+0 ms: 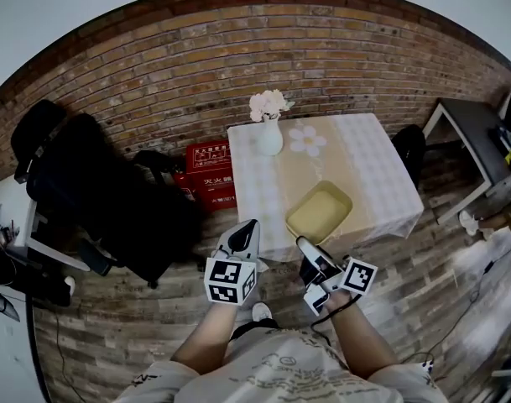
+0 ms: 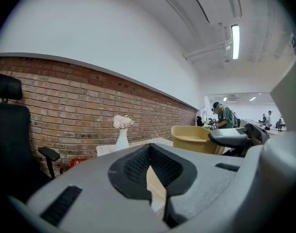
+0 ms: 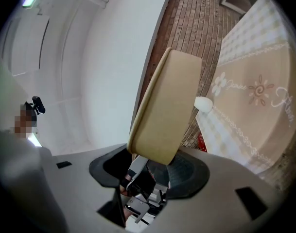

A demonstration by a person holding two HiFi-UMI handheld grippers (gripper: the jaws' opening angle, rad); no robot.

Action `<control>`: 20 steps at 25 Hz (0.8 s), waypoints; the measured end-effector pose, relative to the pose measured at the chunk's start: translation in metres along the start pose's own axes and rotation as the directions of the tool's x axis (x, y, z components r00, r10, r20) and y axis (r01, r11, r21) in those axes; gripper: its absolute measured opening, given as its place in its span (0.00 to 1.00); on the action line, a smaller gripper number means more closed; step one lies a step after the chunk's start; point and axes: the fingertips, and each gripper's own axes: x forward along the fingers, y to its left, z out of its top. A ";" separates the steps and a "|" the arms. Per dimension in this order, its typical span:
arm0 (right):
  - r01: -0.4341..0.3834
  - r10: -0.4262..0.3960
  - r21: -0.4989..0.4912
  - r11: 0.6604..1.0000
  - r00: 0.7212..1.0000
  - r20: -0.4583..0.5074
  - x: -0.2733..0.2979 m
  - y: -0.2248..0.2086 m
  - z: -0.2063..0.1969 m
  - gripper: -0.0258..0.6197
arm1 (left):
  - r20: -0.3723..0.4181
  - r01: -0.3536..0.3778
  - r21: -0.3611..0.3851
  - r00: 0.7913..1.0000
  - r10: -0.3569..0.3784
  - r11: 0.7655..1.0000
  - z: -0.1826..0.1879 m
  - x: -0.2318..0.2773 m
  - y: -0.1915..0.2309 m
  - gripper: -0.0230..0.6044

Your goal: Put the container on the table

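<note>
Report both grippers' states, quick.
Left gripper: closed, empty.
Right gripper: closed on the yellow container.

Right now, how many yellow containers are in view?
1. The yellow container is clamped at its rim in the right gripper, held up at the near edge of the table. No other shows; the dark chair could hide one.

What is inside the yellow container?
In the head view the yellow rectangular plastic container looks empty, with only its bare floor and walls showing. Its near corner, where the right tool clamps the rim, is covered.
</note>
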 end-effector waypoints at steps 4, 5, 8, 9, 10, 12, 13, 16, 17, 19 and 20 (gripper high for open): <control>0.029 -0.028 -0.024 0.999 0.999 0.042 0.024 -0.009 0.031 0.37 | -0.014 0.048 0.002 0.999 -0.048 0.999 0.014 0.034 0.017 0.04; 0.032 -0.030 -0.030 0.999 0.998 0.051 0.029 -0.011 0.037 0.37 | -0.018 0.059 0.001 0.998 -0.059 0.998 0.015 0.042 0.020 0.04; 0.044 -0.041 -0.033 0.999 0.997 0.067 0.038 -0.023 0.052 0.37 | -0.029 0.084 0.001 0.996 -0.084 0.996 0.014 0.066 0.023 0.04; 0.050 -0.048 -0.032 0.998 0.996 0.069 0.039 -0.028 0.055 0.37 | -0.033 0.089 -0.002 0.995 -0.089 0.996 0.012 0.073 0.024 0.04; 0.055 -0.053 -0.031 0.998 0.996 0.071 0.041 -0.033 0.059 0.37 | -0.039 0.094 -0.006 0.995 -0.094 0.996 0.010 0.080 0.024 0.04; 0.058 -0.056 -0.028 0.998 0.996 0.070 0.043 -0.041 0.064 0.37 | -0.054 0.102 -0.010 0.993 -0.102 0.995 0.006 0.089 0.022 0.04; 0.059 -0.057 -0.028 0.998 0.996 0.067 0.044 -0.045 0.068 0.37 | -0.060 0.104 -0.009 0.993 -0.104 0.995 0.005 0.094 0.022 0.04; 0.069 -0.068 -0.014 0.998 0.996 0.061 0.047 -0.064 0.080 0.37 | -0.076 0.103 -0.016 0.992 -0.104 0.995 0.001 0.112 0.023 0.04; 0.069 -0.068 -0.004 0.998 0.996 0.060 0.048 -0.069 0.085 0.37 | -0.081 0.102 -0.018 0.991 -0.104 0.995 0.001 0.118 0.024 0.04; 0.060 -0.060 0.009 0.998 0.997 0.057 0.051 -0.080 0.092 0.37 | -0.090 0.104 -0.014 0.990 -0.105 0.995 0.003 0.128 0.025 0.04; 0.055 -0.056 0.012 0.998 0.997 0.055 0.052 -0.085 0.096 0.37 | -0.094 0.103 -0.012 0.990 -0.104 0.995 0.003 0.133 0.025 0.04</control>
